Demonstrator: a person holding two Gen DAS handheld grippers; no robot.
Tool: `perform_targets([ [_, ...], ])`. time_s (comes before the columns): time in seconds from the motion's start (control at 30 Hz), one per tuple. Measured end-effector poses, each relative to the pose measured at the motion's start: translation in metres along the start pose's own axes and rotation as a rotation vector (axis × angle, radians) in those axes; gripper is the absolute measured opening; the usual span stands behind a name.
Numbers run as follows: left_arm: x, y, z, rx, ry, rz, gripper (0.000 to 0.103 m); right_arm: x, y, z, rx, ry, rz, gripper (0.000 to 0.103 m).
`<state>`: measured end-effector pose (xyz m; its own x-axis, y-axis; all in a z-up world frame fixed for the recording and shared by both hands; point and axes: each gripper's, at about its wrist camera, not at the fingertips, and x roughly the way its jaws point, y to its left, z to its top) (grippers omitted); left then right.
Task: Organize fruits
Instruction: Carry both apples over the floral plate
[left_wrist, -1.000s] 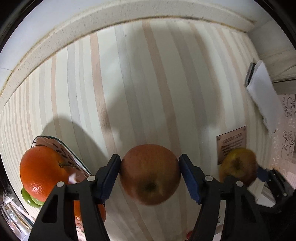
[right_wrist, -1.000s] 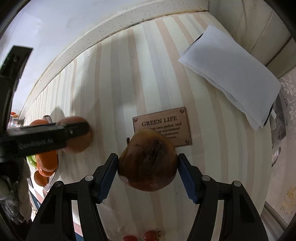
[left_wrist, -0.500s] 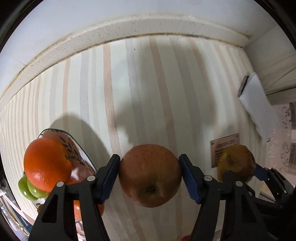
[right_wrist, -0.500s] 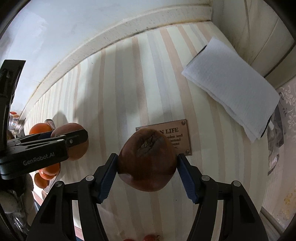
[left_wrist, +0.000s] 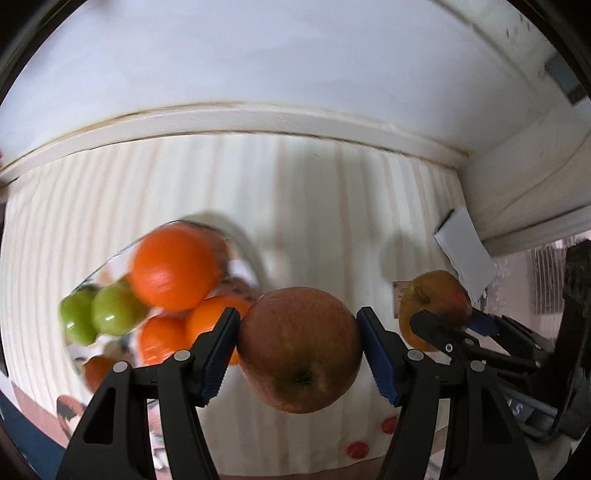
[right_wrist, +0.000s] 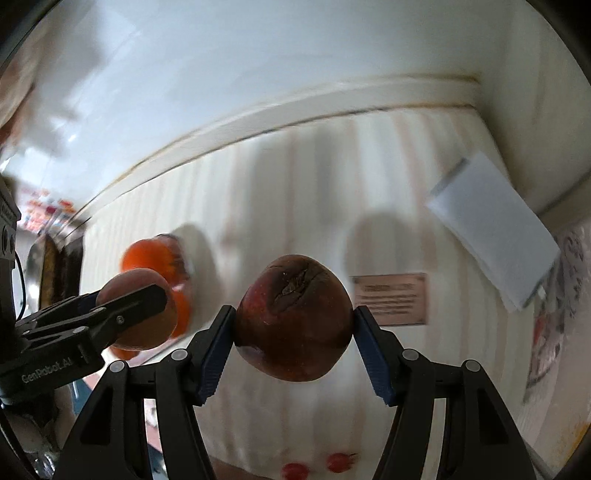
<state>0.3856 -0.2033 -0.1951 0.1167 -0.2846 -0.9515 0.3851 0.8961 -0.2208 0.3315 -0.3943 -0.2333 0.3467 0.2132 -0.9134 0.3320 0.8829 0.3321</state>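
My left gripper (left_wrist: 298, 350) is shut on a red-brown apple (left_wrist: 299, 349) and holds it above the striped table. To its left stands a glass bowl (left_wrist: 242, 254) with oranges (left_wrist: 173, 267) and green fruits (left_wrist: 110, 308). My right gripper (right_wrist: 294, 328) is shut on a dark, bruised apple (right_wrist: 293, 323) with a cracked top. That bruised apple also shows in the left wrist view (left_wrist: 434, 299), to the right. The left gripper with its apple (right_wrist: 140, 314) shows at the left of the right wrist view, in front of the bowl's oranges (right_wrist: 147, 258).
A folded white cloth (right_wrist: 493, 229) lies at the back right by the wall. A small brown plaque (right_wrist: 389, 299) lies on the striped tablecloth (left_wrist: 314, 206). Small red items (left_wrist: 356, 448) sit near the front edge. A raised white ledge (left_wrist: 258, 122) runs along the back.
Both grippers have lifted and tilted up, so more wall shows. The bowl of oranges has come further into the left wrist view, nearer the held apple. Both apples stay gripped.
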Motion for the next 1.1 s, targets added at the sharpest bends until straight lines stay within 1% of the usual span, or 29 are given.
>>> perform_targets([
  [0.03, -0.004, 0.006, 0.002, -0.017, -0.01, 0.003, 0.063, -0.001, 0.009, 0.001, -0.017, 0.001, 0.017, 0.067],
  [0.13, -0.022, 0.041, -0.007, -0.063, -0.036, 0.028, 0.063, 0.0, 0.044, 0.001, -0.082, 0.012, 0.064, 0.067],
  [0.17, -0.029, 0.056, -0.011, -0.082, -0.043, 0.045, 0.063, 0.003, 0.06, 0.0, -0.114, 0.023, 0.087, 0.067],
  [0.2, -0.034, 0.071, -0.015, -0.103, -0.048, 0.064, 0.063, 0.006, 0.069, 0.0, -0.13, 0.029, 0.097, 0.067],
  [0.27, -0.039, 0.097, -0.022, -0.144, -0.054, 0.091, 0.063, 0.012, 0.095, -0.003, -0.178, 0.046, 0.128, 0.067],
  [0.37, -0.04, 0.139, -0.034, -0.217, -0.046, 0.133, 0.063, 0.023, 0.133, -0.01, -0.238, 0.077, 0.17, 0.067],
  [0.5, -0.032, 0.185, -0.043, -0.293, -0.017, 0.153, 0.063, 0.046, 0.18, -0.015, -0.307, 0.117, 0.209, 0.067],
  [0.53, -0.027, 0.19, -0.044, -0.304, -0.008, 0.154, 0.063, 0.055, 0.196, -0.016, -0.326, 0.132, 0.218, 0.067],
  [0.63, -0.012, 0.22, -0.047, -0.369, 0.023, 0.141, 0.063, 0.081, 0.228, -0.013, -0.372, 0.168, 0.223, 0.067],
  [0.73, 0.001, 0.242, -0.05, -0.412, 0.05, 0.132, 0.063, 0.105, 0.247, -0.012, -0.405, 0.215, 0.214, 0.067],
  [0.8, 0.007, 0.246, -0.05, -0.432, 0.062, 0.116, 0.063, 0.119, 0.259, -0.014, -0.419, 0.25, 0.217, 0.067],
  [0.83, 0.011, 0.252, -0.052, -0.457, 0.073, 0.098, 0.063, 0.126, 0.264, -0.014, -0.427, 0.265, 0.213, 0.067],
  [0.93, 0.022, 0.263, -0.057, -0.51, 0.095, 0.049, 0.063, 0.142, 0.275, -0.015, -0.439, 0.295, 0.192, 0.067],
  [1.03, 0.03, 0.273, -0.062, -0.566, 0.11, 0.007, 0.064, 0.151, 0.28, -0.015, -0.433, 0.319, 0.196, 0.067],
  [1.1, 0.031, 0.276, -0.062, -0.584, 0.098, -0.009, 0.064, 0.157, 0.28, -0.014, -0.417, 0.343, 0.202, 0.068],
])
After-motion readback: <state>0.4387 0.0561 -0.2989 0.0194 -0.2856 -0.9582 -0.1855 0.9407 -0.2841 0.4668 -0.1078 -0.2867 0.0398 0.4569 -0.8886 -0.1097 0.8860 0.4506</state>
